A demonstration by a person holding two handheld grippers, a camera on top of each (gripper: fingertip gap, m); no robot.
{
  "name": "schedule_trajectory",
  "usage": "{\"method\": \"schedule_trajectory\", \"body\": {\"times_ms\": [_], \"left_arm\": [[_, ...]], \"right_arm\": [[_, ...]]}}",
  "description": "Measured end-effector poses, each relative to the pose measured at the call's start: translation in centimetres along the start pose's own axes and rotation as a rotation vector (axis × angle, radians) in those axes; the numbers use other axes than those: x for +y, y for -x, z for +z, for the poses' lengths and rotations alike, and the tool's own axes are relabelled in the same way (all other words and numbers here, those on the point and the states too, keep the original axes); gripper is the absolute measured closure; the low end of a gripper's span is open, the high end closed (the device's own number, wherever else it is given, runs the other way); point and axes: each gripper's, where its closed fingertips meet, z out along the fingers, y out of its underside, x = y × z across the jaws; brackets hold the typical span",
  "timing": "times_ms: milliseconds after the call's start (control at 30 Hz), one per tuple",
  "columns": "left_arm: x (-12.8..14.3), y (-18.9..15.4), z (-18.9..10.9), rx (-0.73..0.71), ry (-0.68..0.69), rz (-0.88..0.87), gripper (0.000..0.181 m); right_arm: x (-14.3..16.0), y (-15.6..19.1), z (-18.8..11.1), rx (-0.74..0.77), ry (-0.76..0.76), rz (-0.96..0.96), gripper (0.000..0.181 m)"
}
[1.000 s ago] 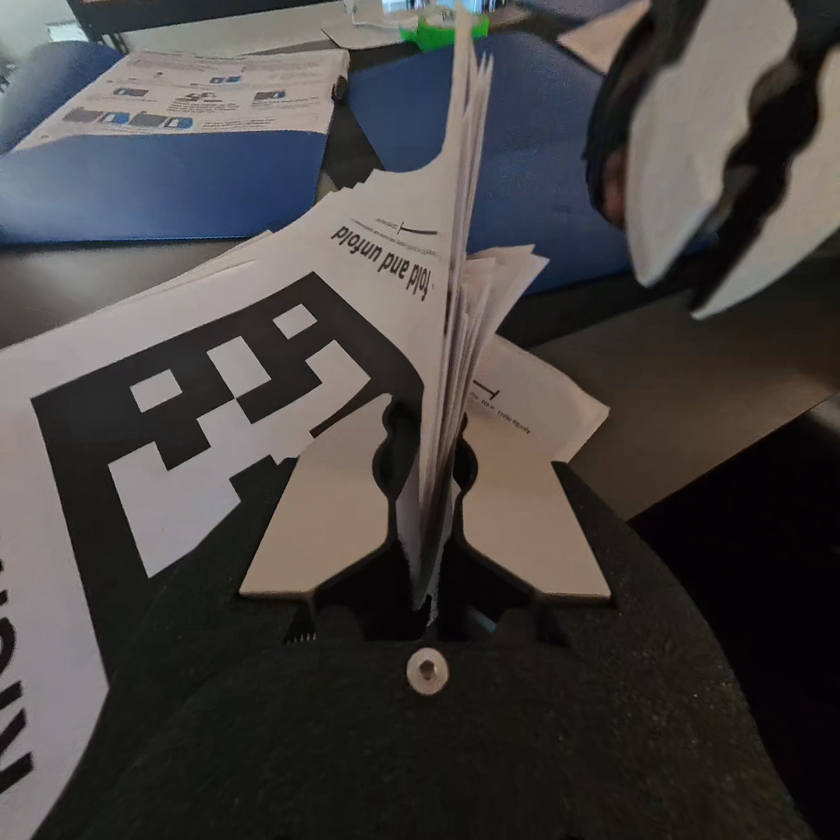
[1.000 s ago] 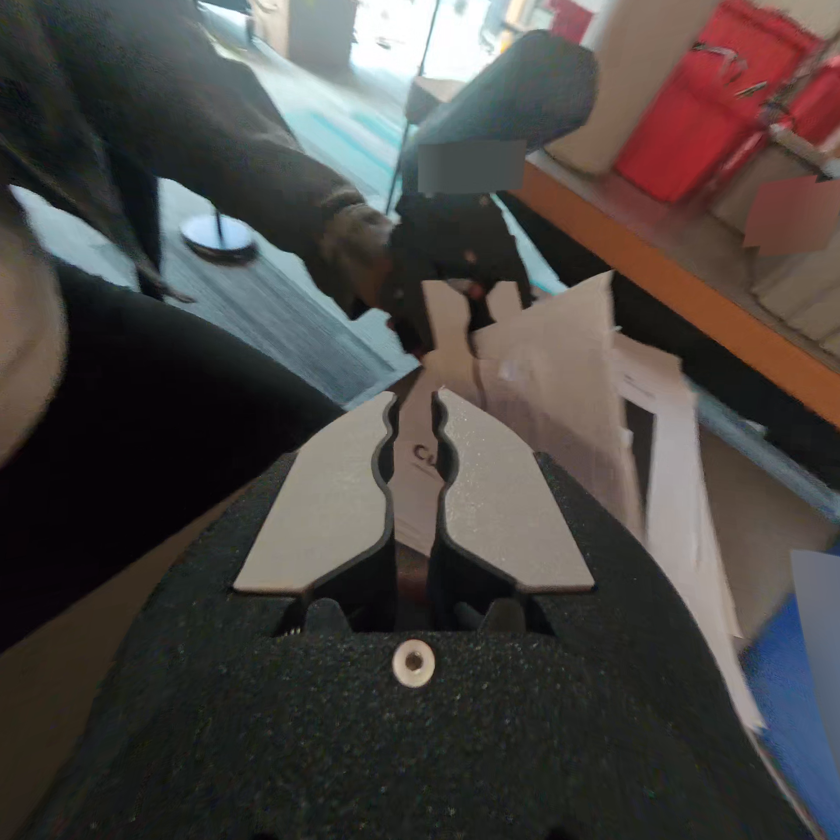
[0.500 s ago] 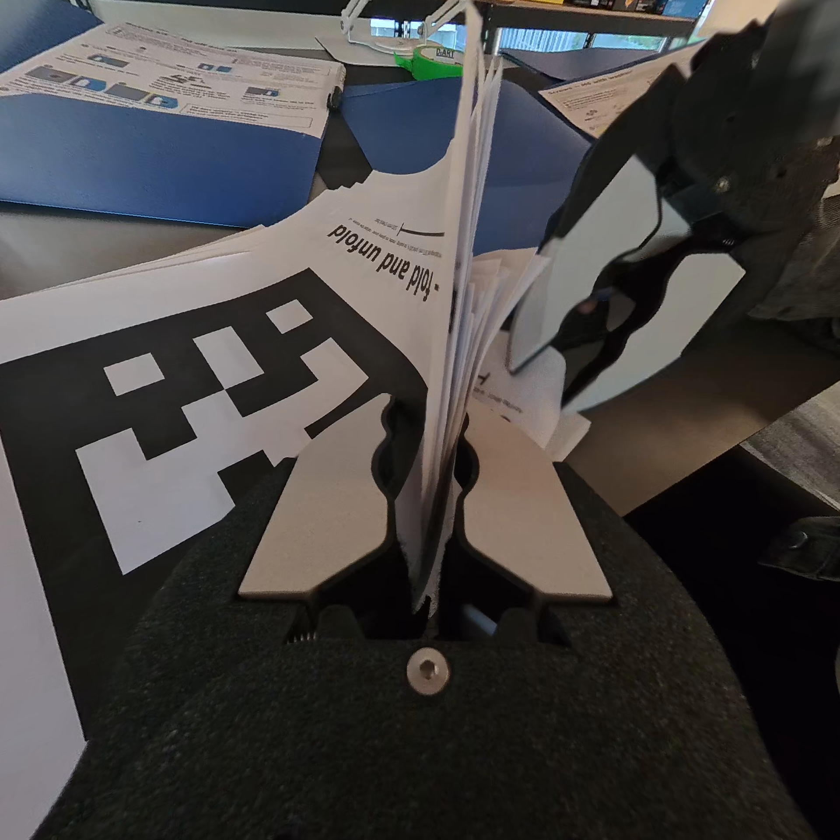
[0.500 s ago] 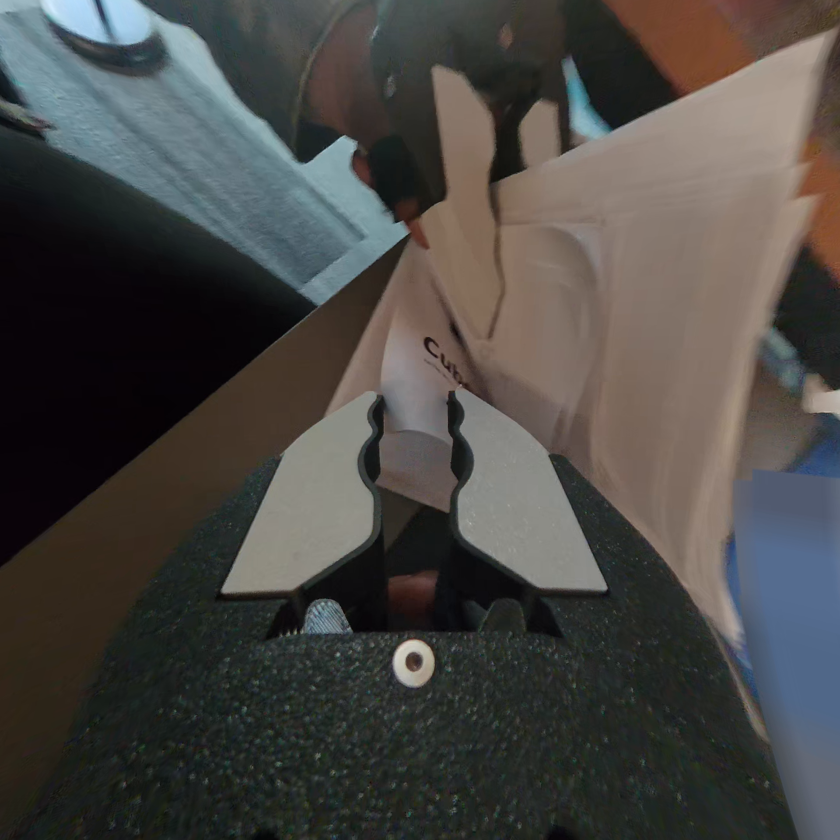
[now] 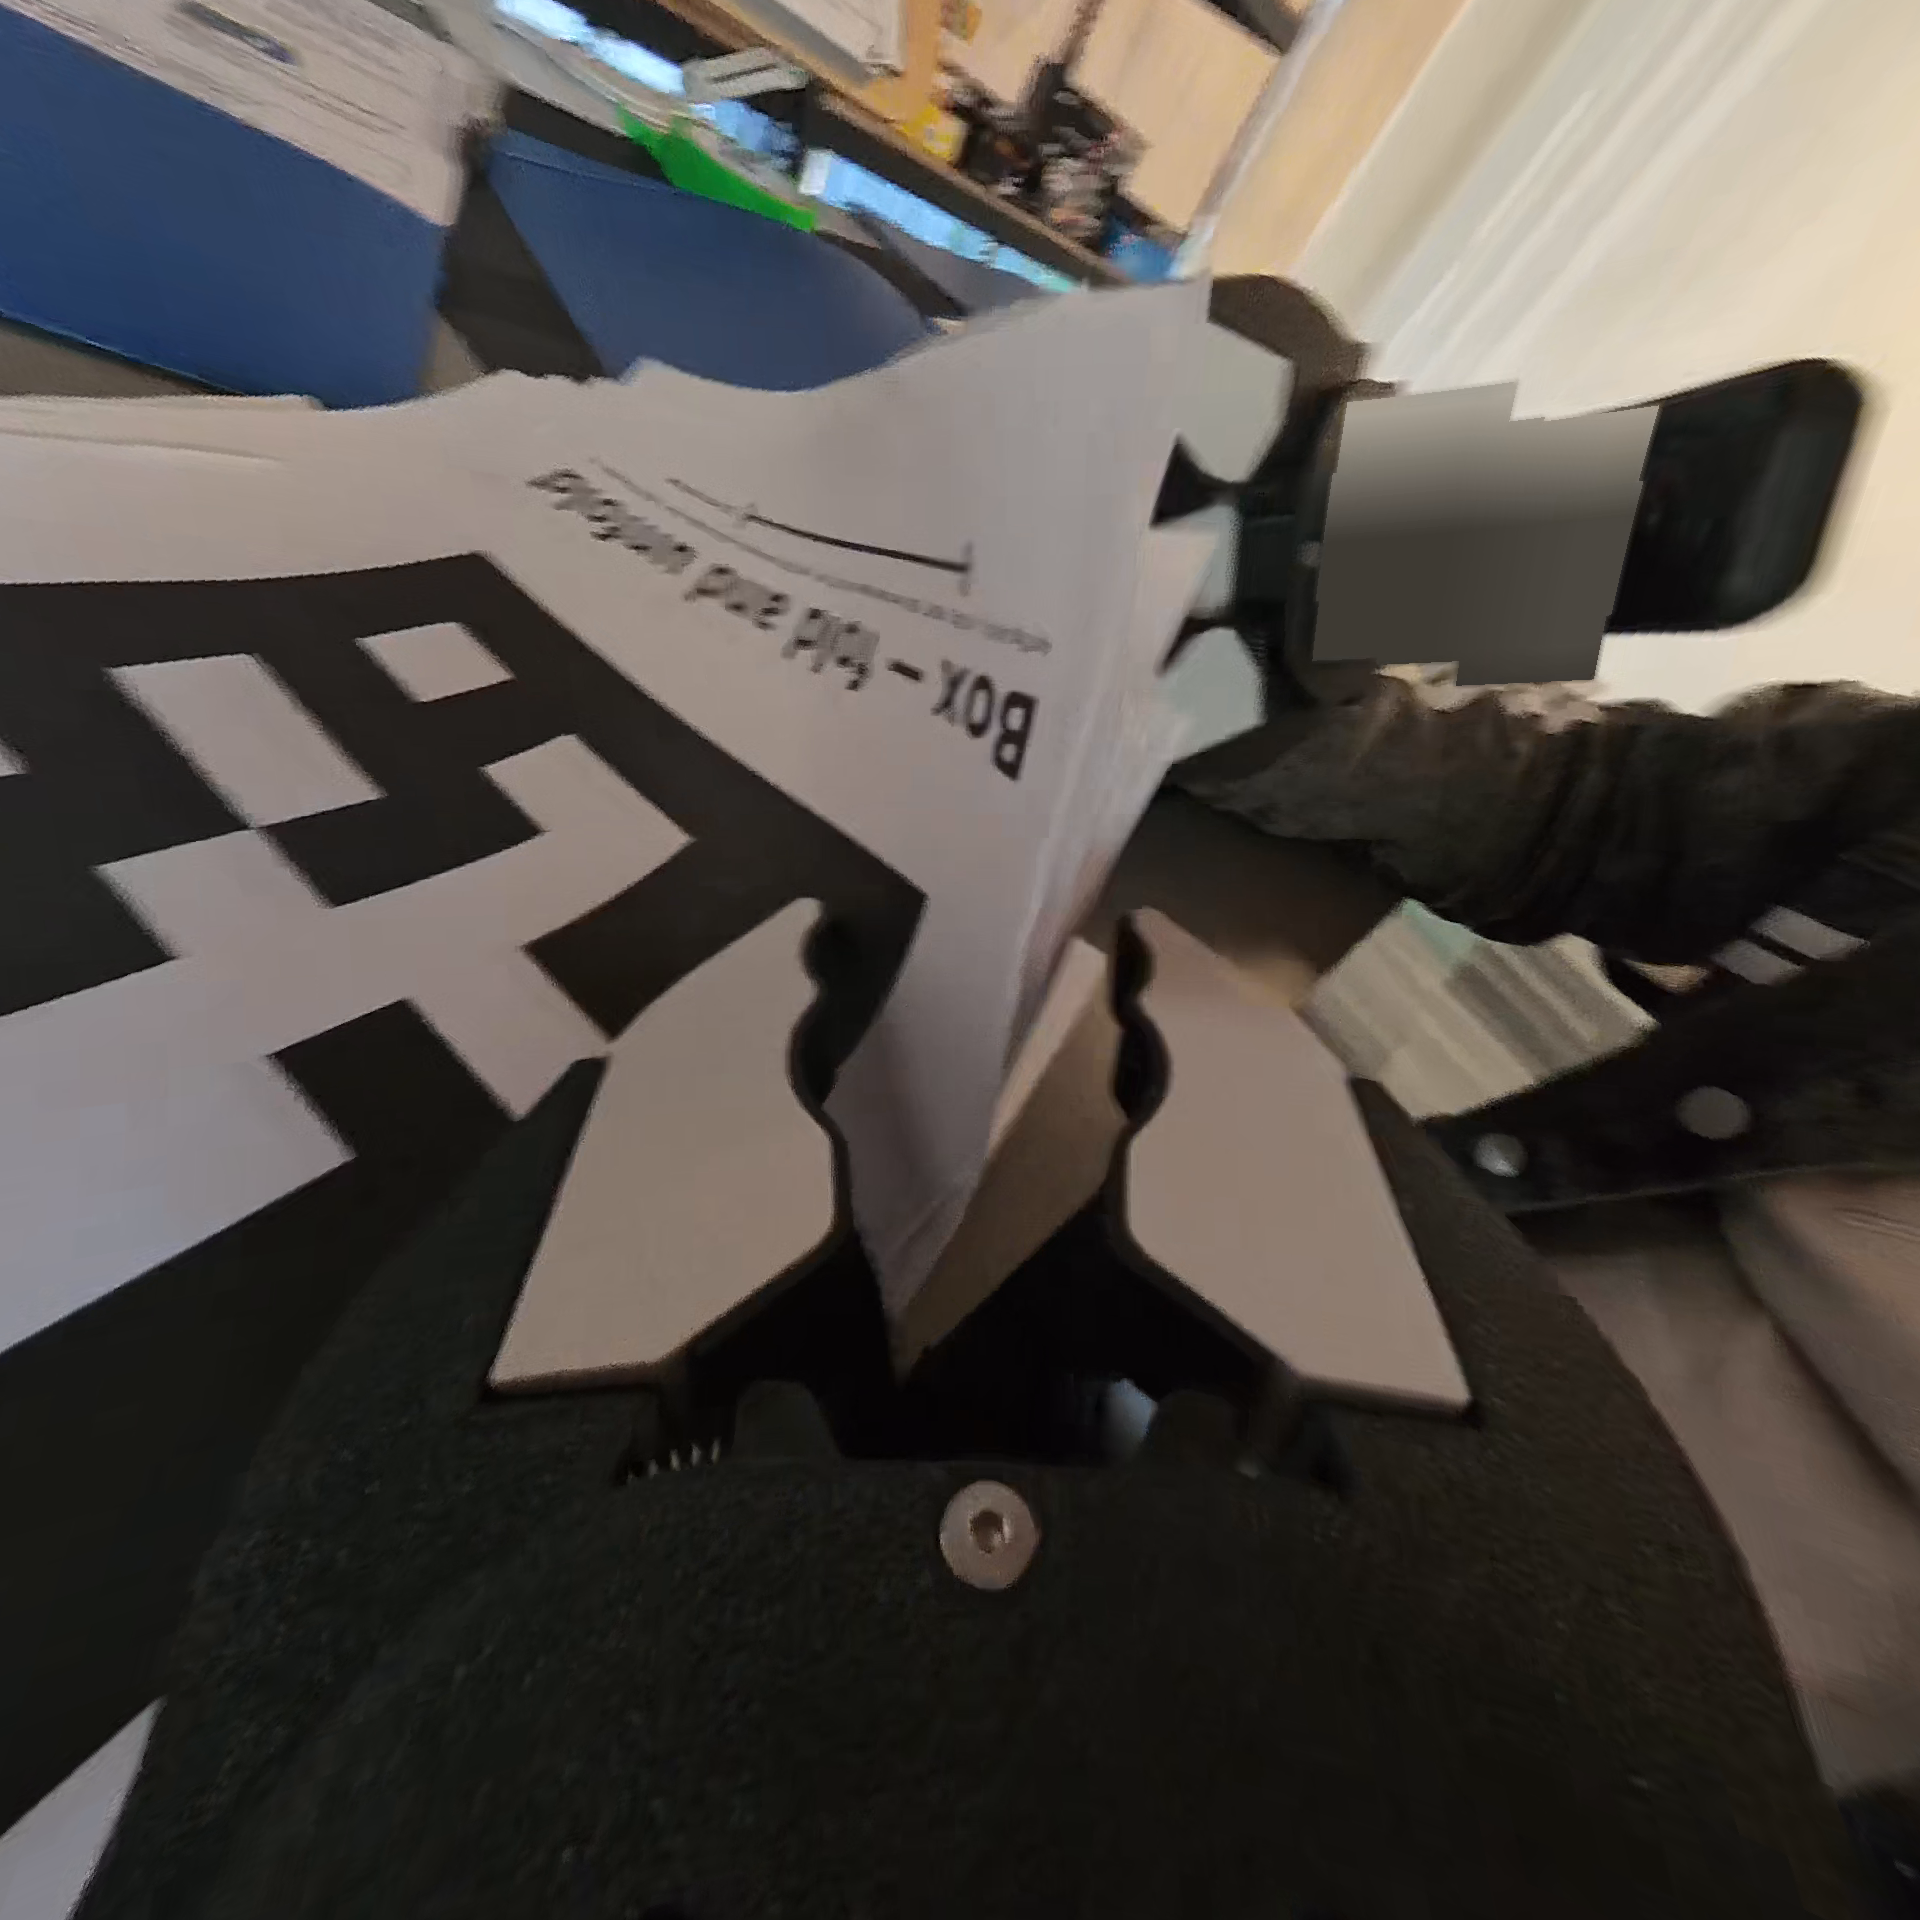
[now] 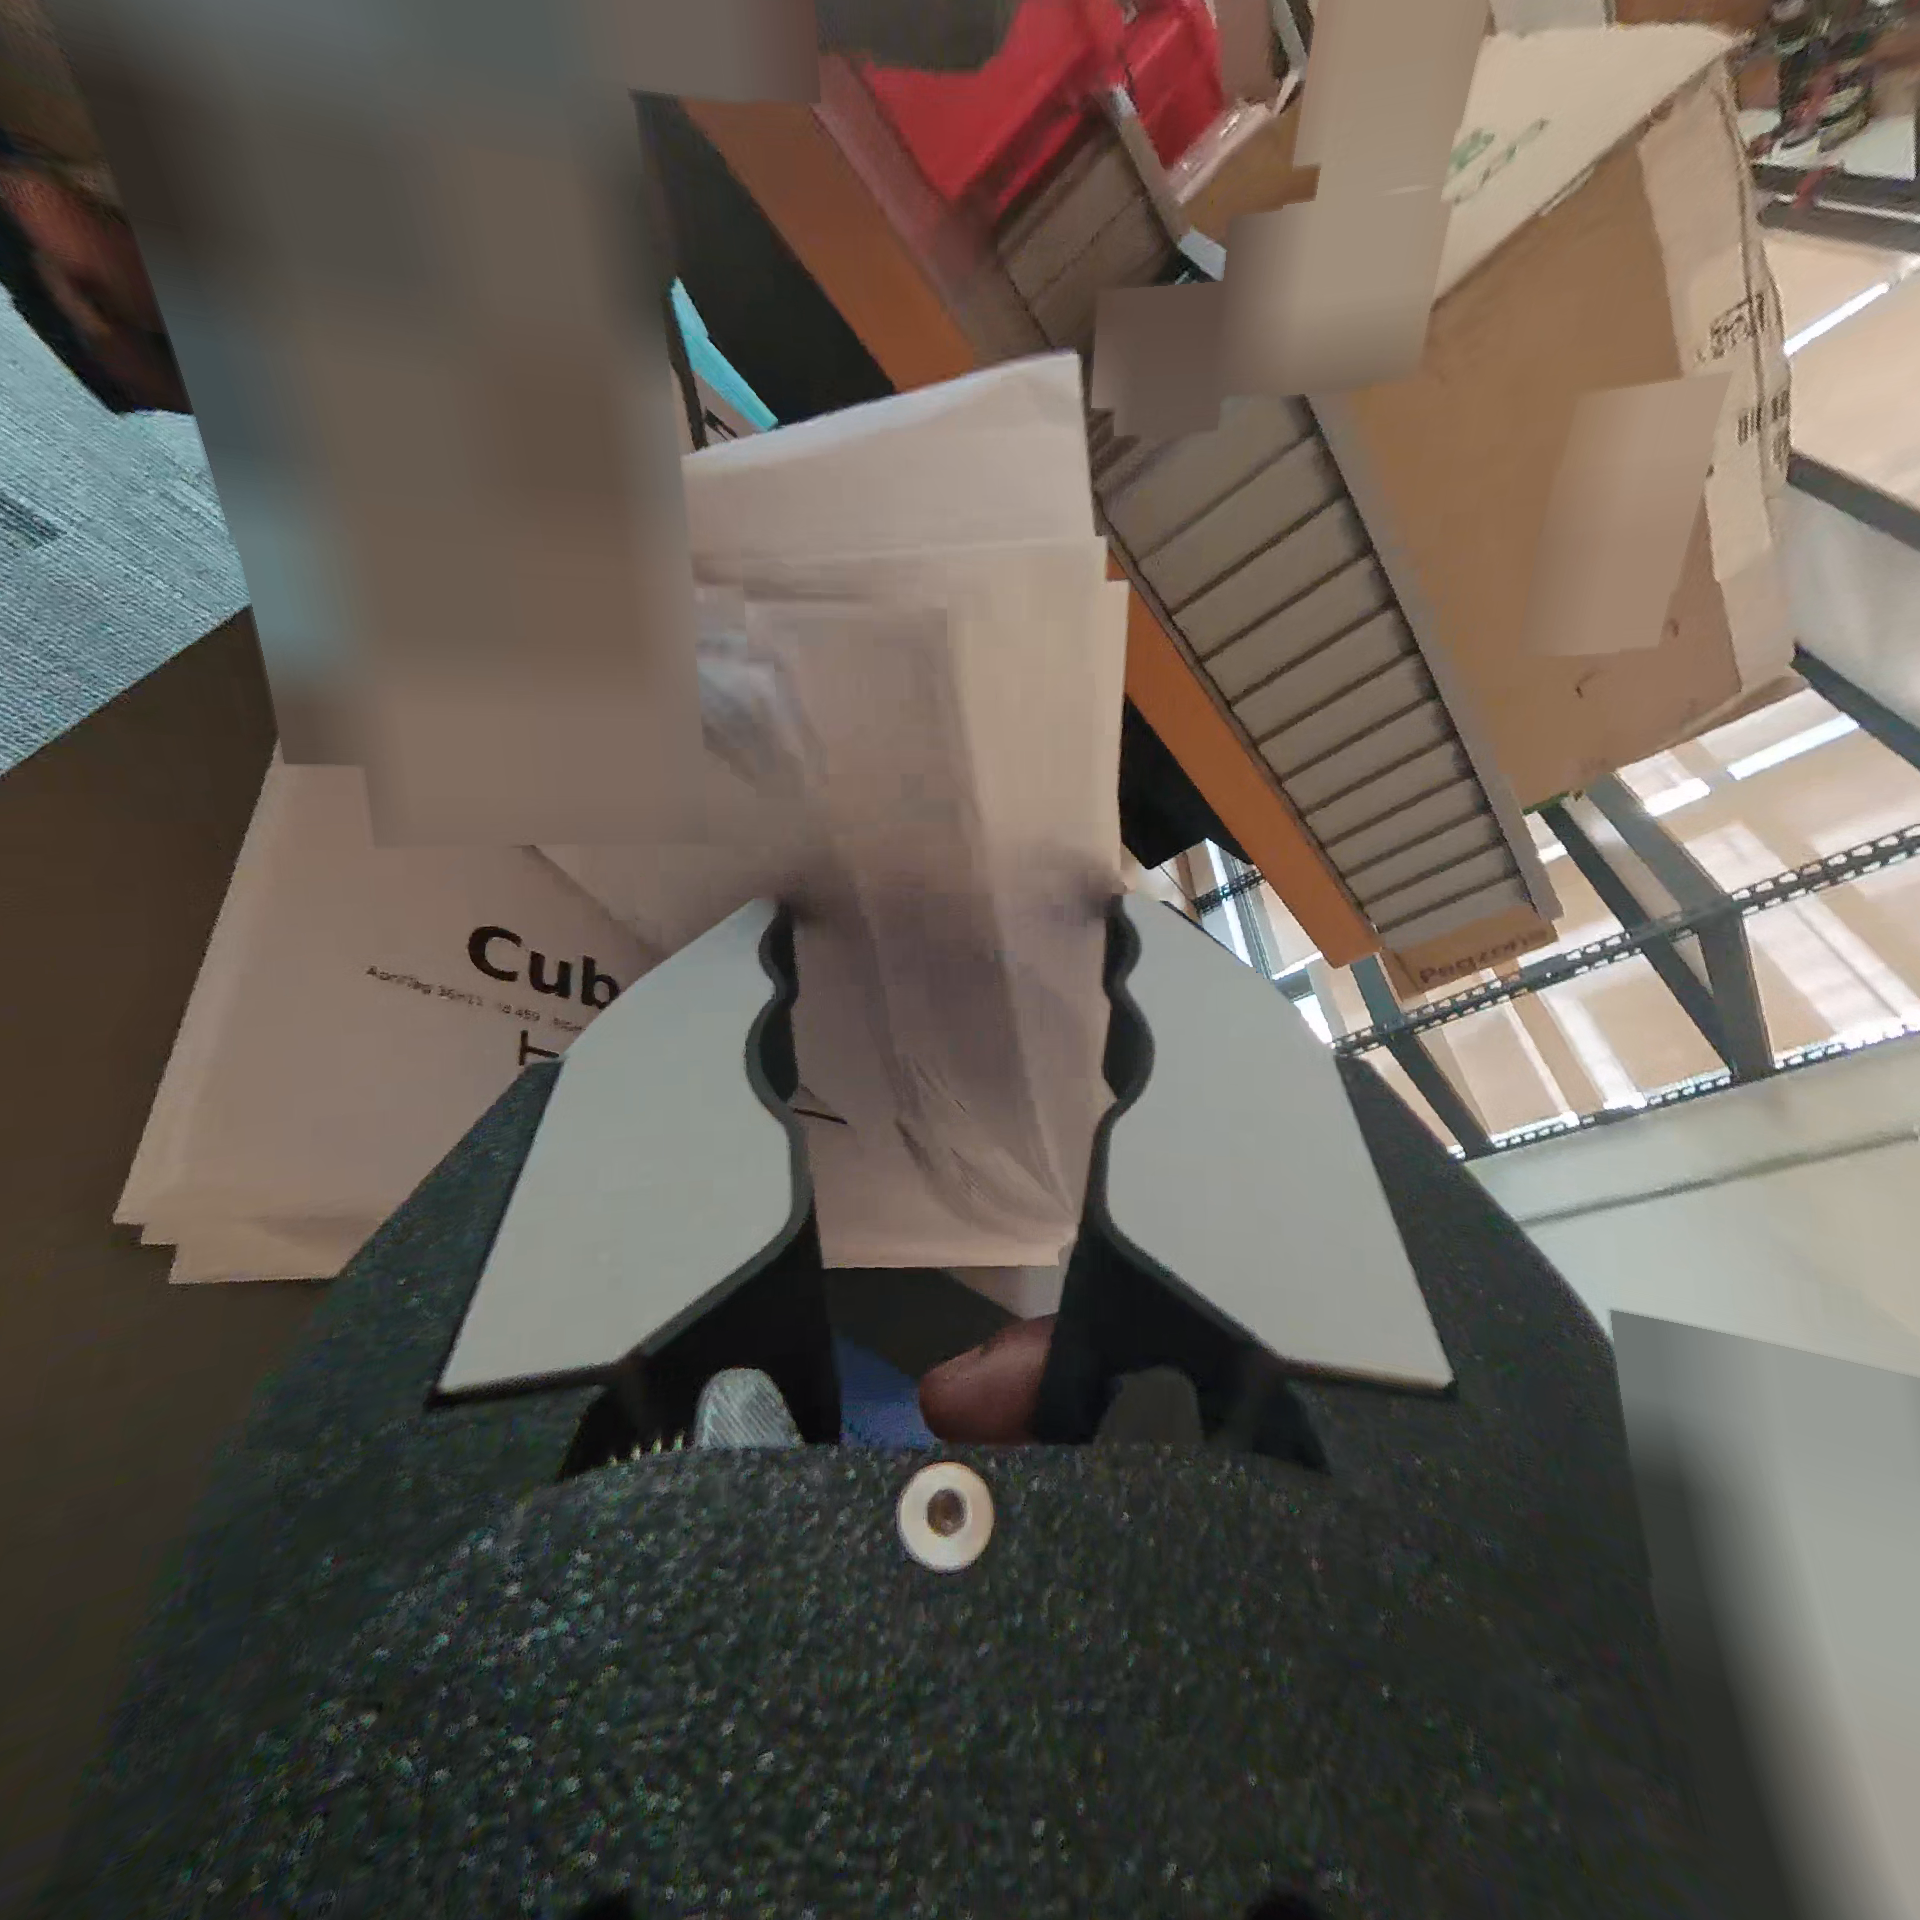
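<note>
Left wrist view shows your left gripper (image 5: 971,966) spread around the paper stack's (image 5: 644,665) lower-centre corner, while your right gripper (image 6: 951,940), at centre frame, is likewise spread around its sheets (image 6: 935,727).

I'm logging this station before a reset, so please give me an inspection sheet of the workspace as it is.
Surface: brown table, partly under paper.
Job's things: stack of printed sheets, top one bearing a black-and-white square marker, curving upward at one end.
Clutter: blue folders; blurred green item.
Grippers: left gripper open, the stack's corner between its fingers; right gripper open, sheets between its fingers.
Cables: nothing seen.
Surroundings: cardboard box, red bins, a dark sleeve.
</note>
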Motion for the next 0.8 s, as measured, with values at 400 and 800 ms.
{"method": "schedule_trajectory", "body": {"times_ms": [400,800], "left_arm": [[0.9,2.1,0.8,-0.370,0.114,0.391,0.162],[0.0,2.2,0.2,-0.269,0.023,0.179,0.162]], "right_arm": [[1.3,0.3,-0.8,-0.147,0.067,0.059,0.145],[1.3,9.7,-5.1,-0.842,0.092,0.130,0.159]]}}
